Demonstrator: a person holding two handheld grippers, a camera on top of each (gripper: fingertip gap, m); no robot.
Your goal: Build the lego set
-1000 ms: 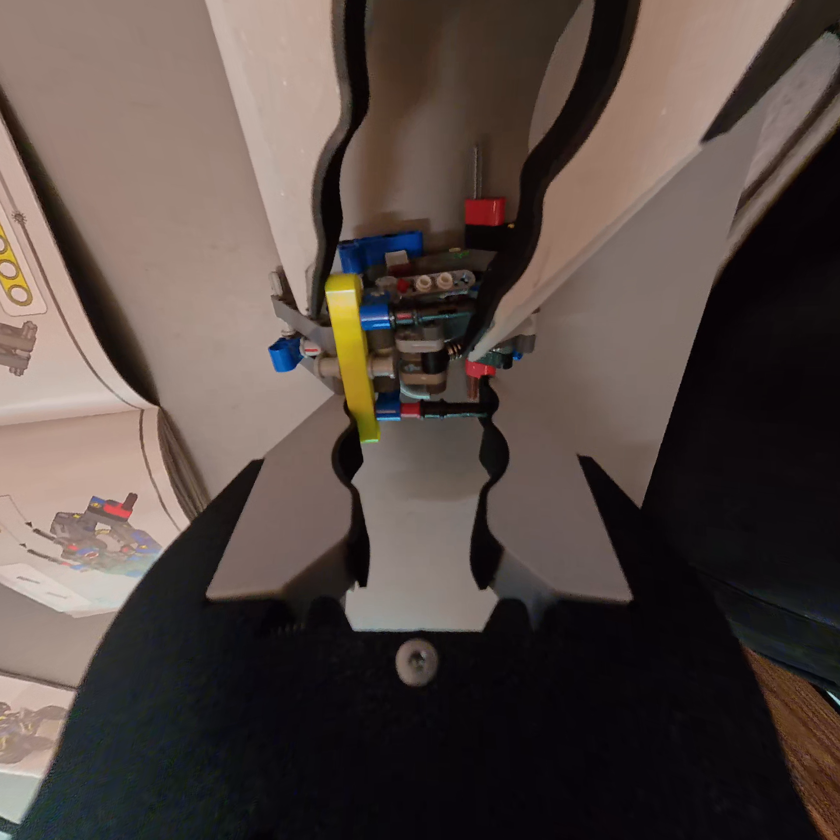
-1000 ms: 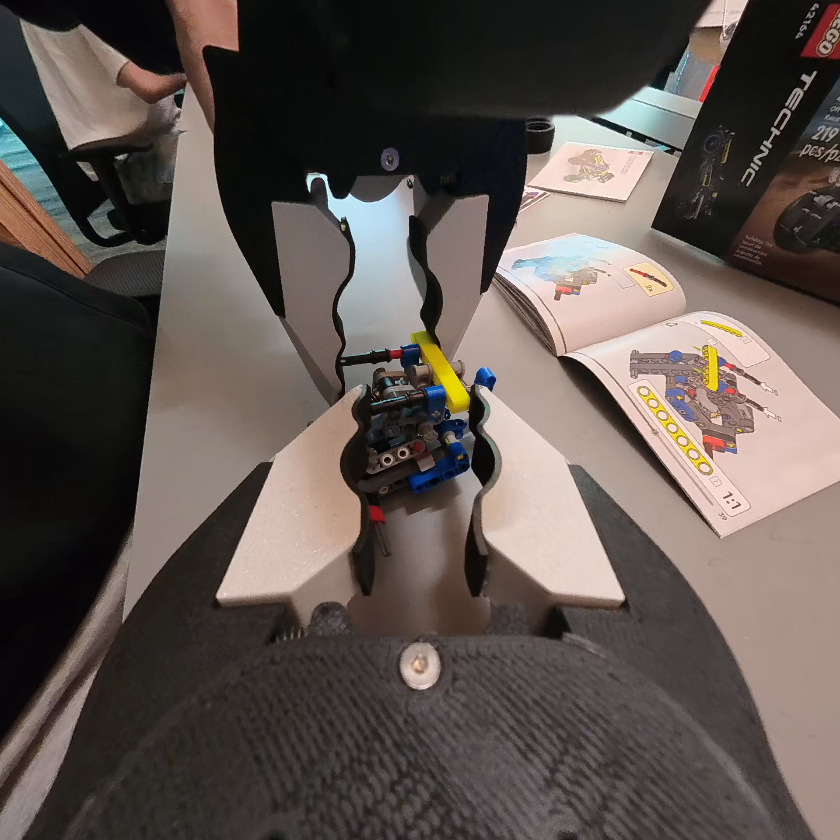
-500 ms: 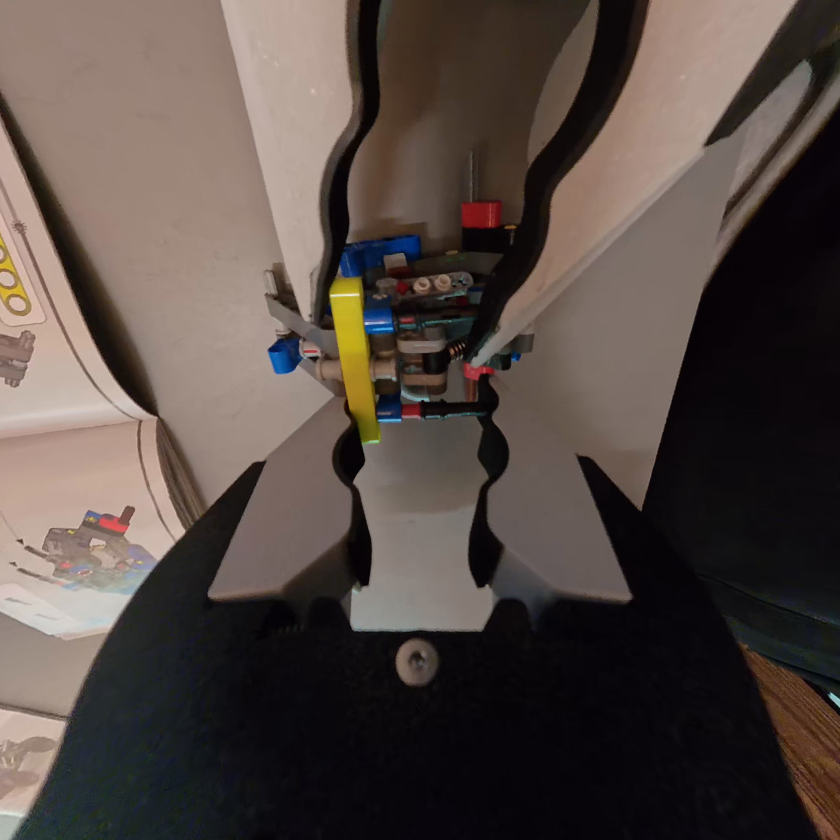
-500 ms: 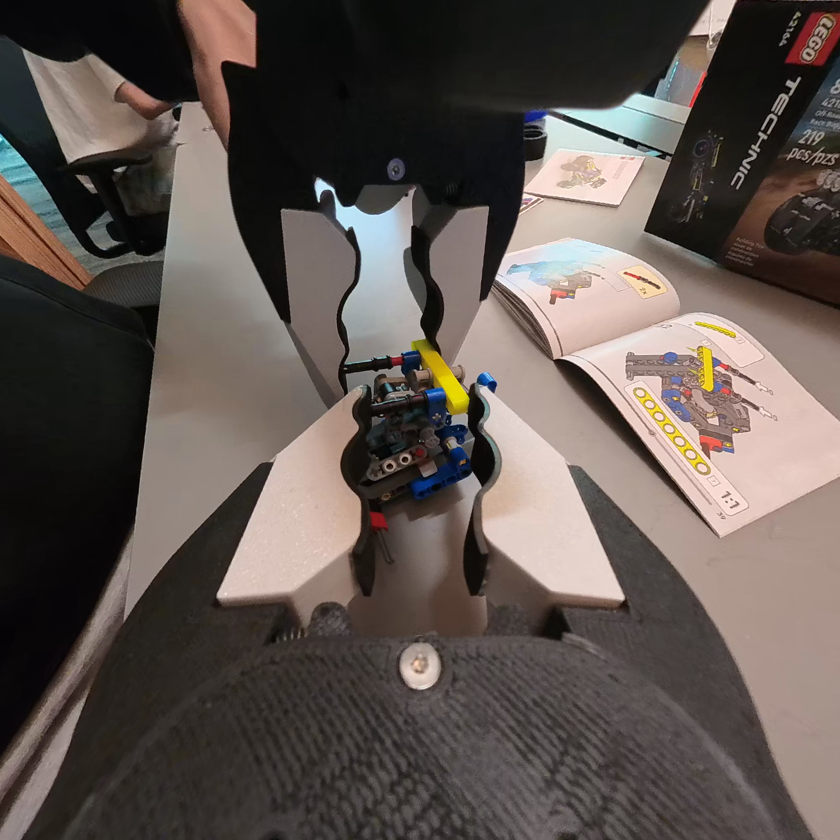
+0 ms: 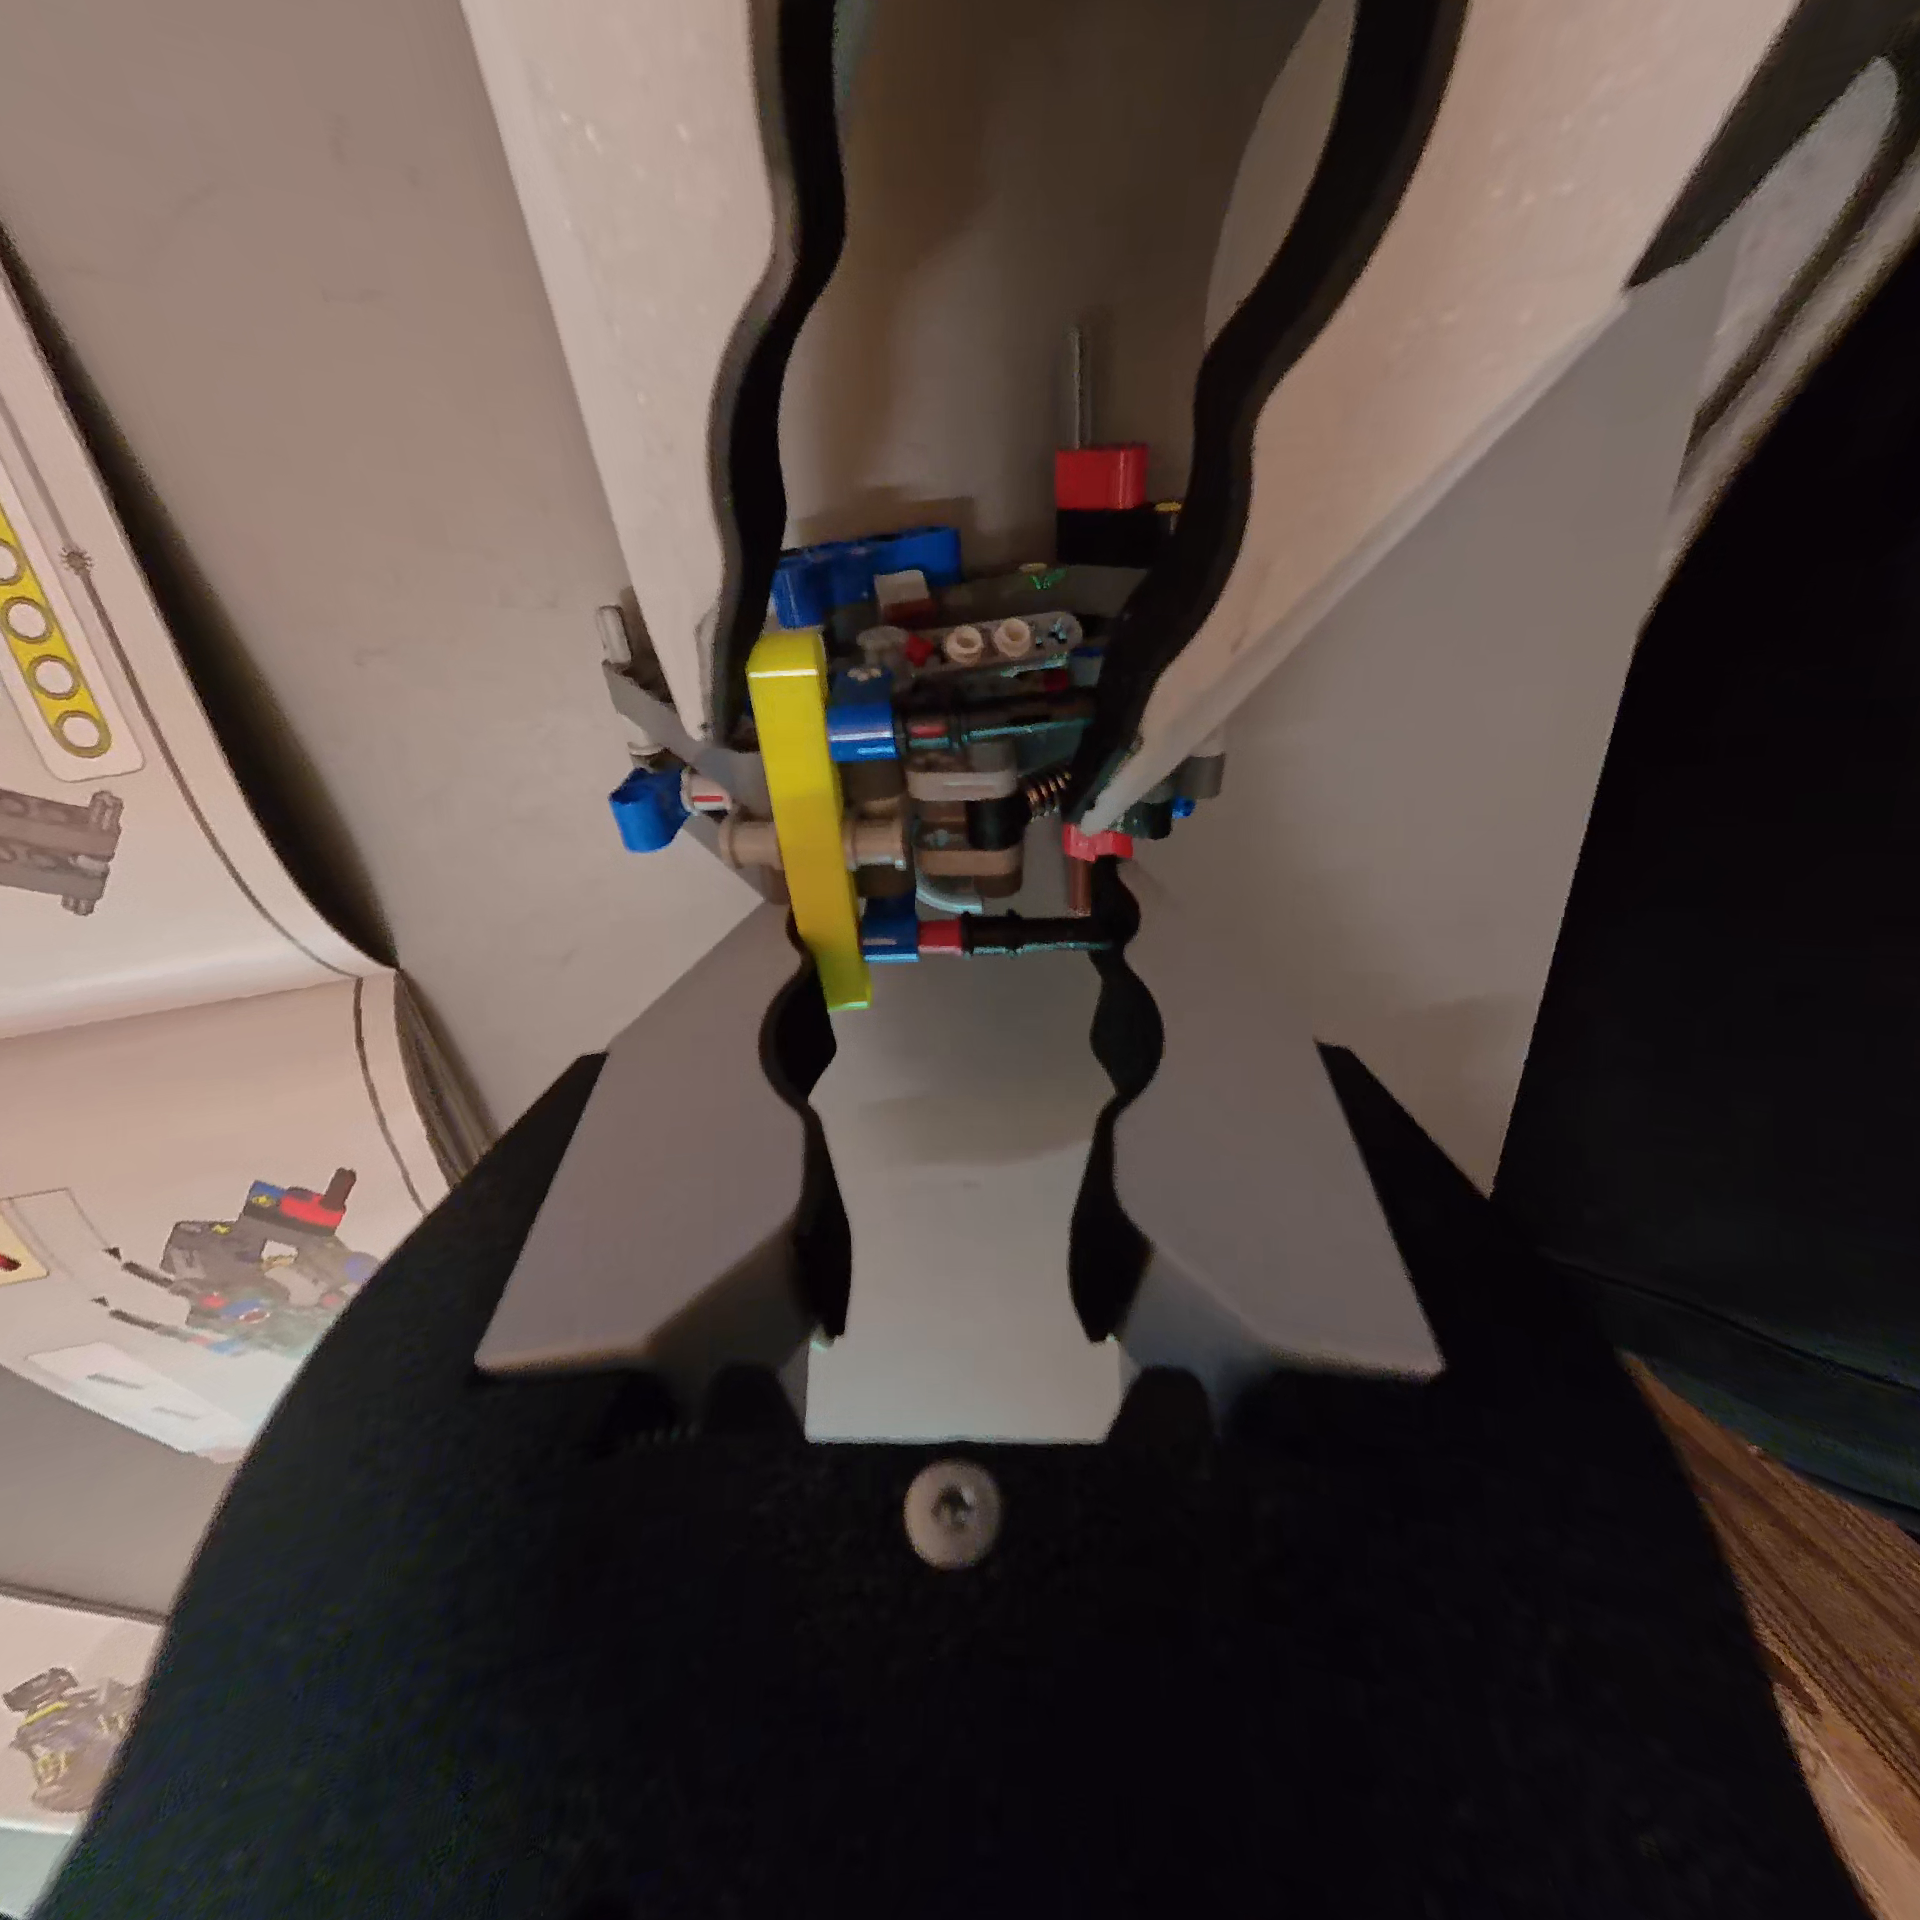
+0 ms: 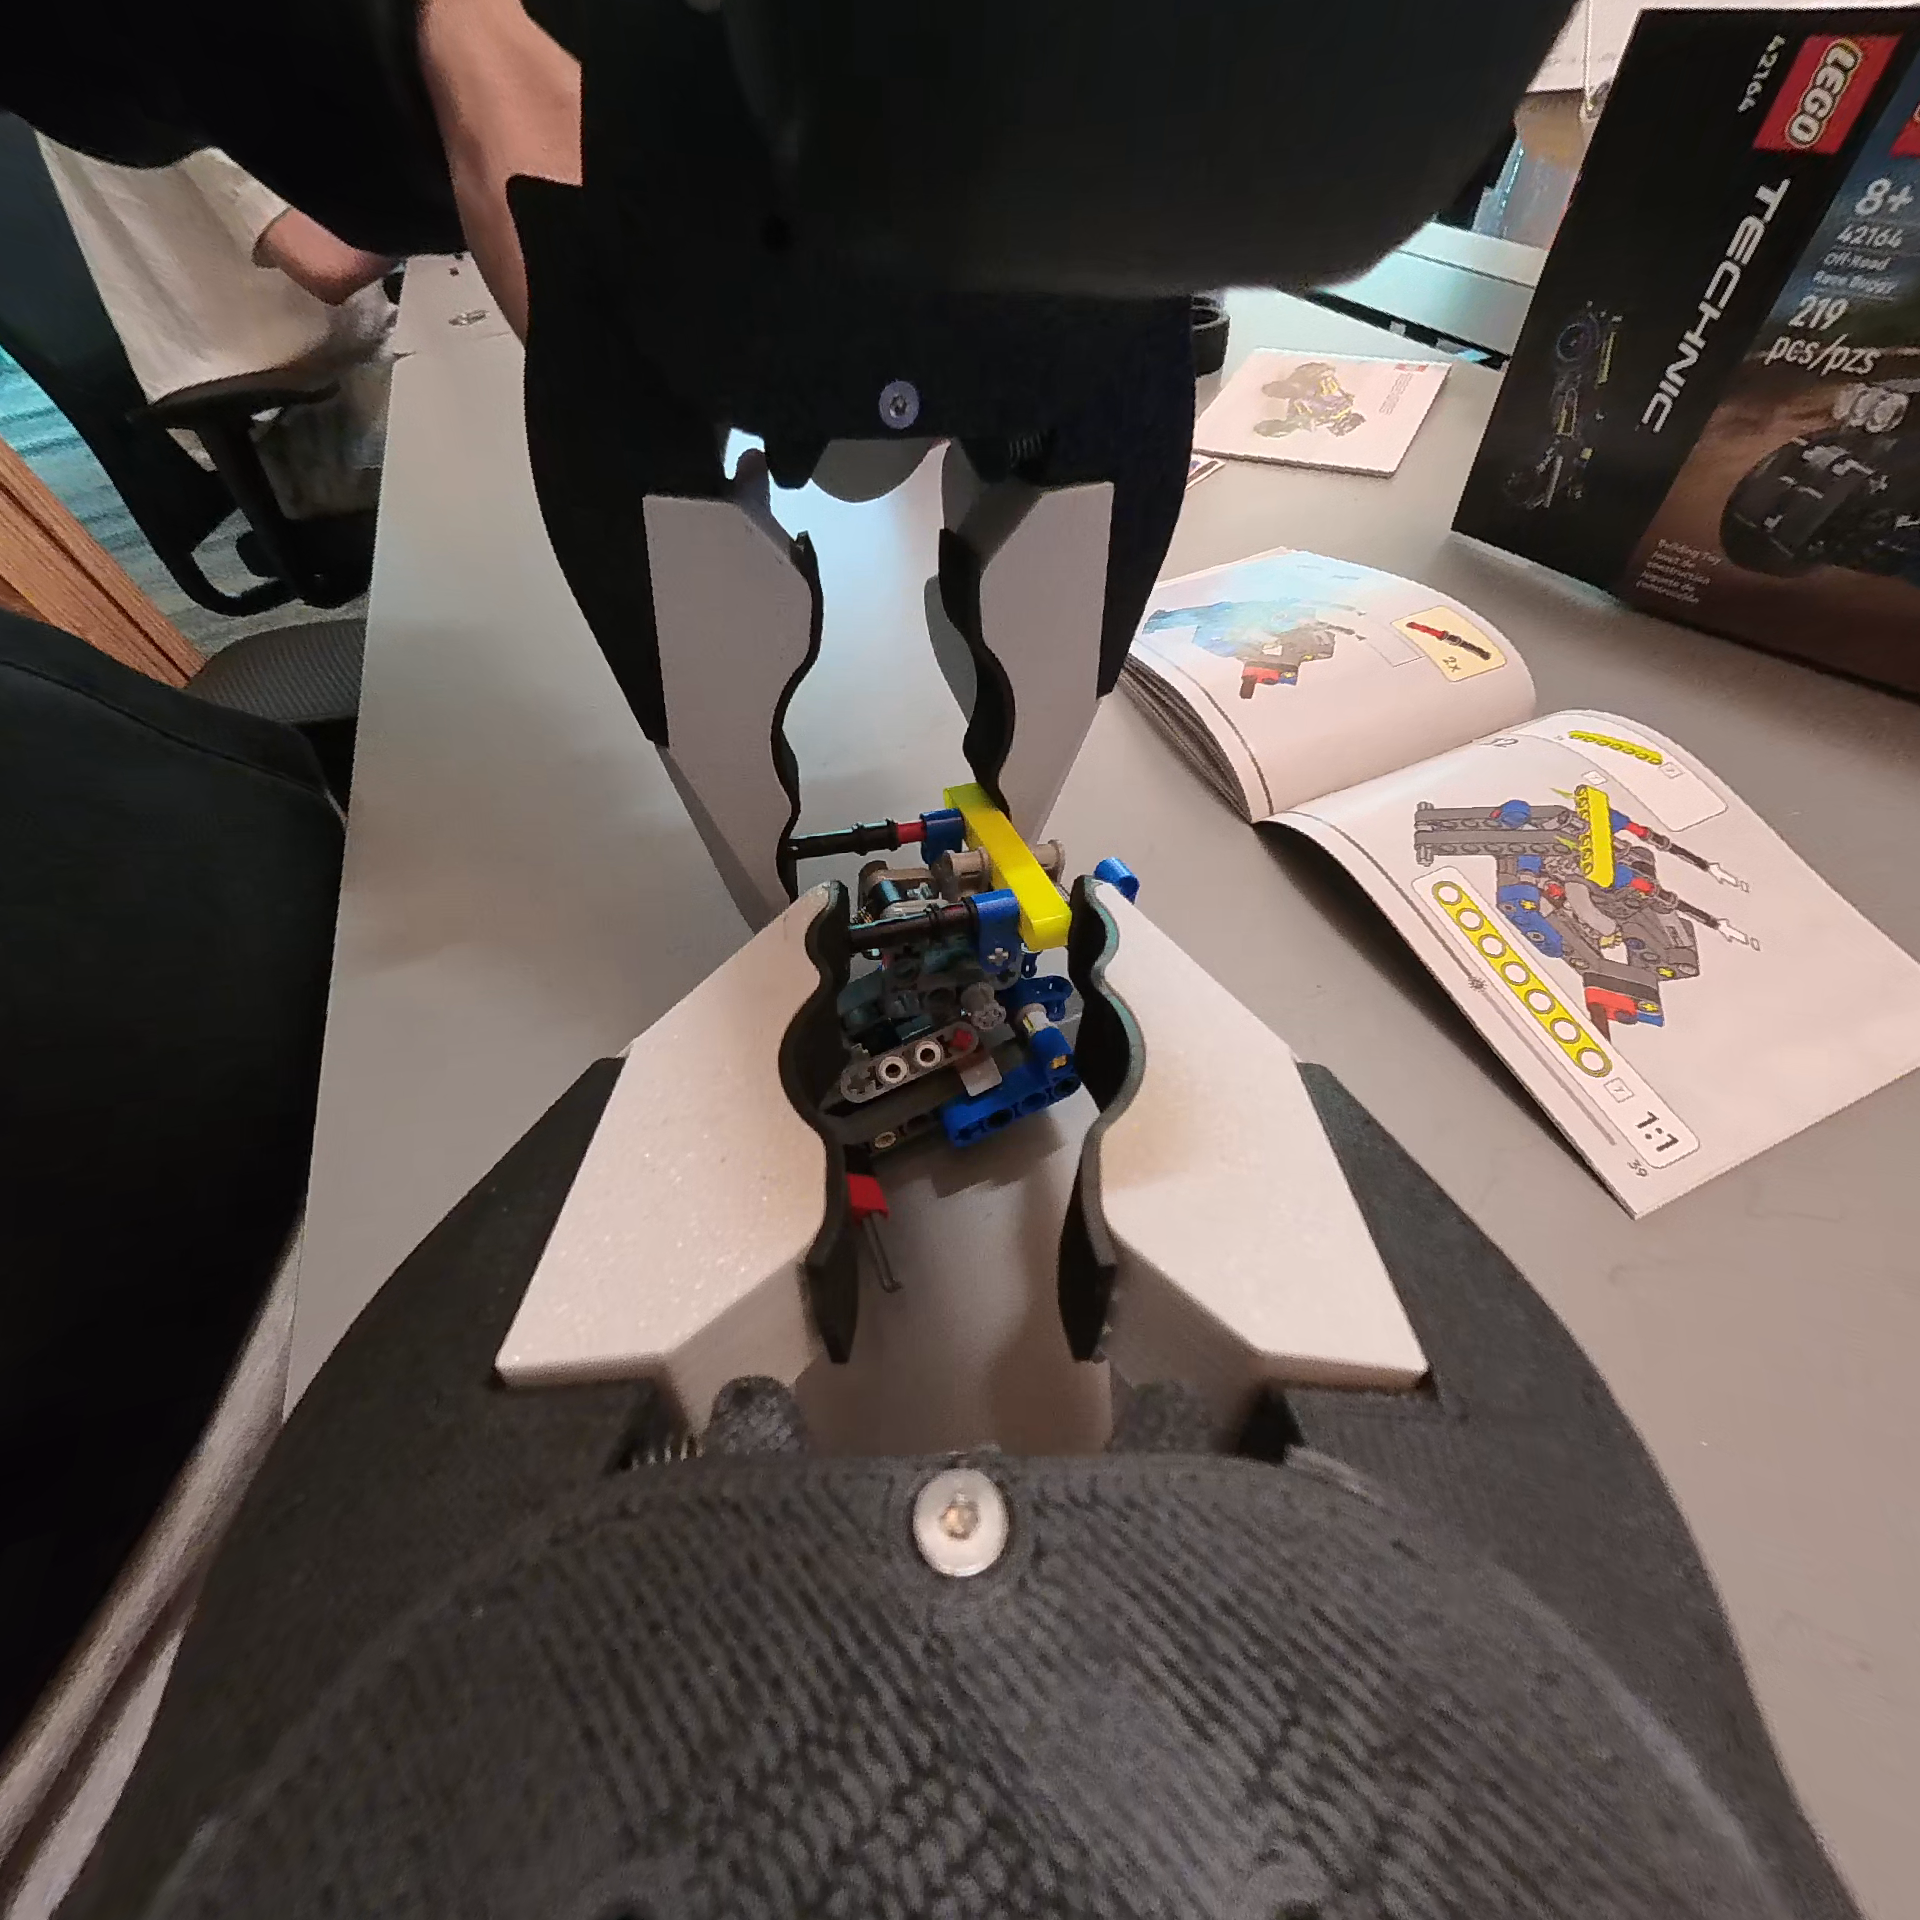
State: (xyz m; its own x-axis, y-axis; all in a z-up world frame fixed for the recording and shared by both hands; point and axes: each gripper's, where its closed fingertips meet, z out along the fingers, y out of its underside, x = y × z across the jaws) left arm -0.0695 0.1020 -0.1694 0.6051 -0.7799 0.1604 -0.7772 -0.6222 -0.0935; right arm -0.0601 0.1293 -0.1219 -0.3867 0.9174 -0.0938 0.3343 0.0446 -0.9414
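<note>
The table (image 6: 499,831) carries, left to right, the brick model (image 6: 956,997), an open booklet (image 6: 1455,831) and a dark box (image 6: 1704,312). The model is part-built: a yellow beam (image 6: 1013,868) is fitted across two black rods. The right claw (image 6: 951,925) clamps the model's body. The left claw (image 6: 899,831), pointing at it from opposite, pinches the beam's far end and rod tip

Yellow beam (image 6: 1006,869) – blue/grey model (image 6: 951,1023)
</note>
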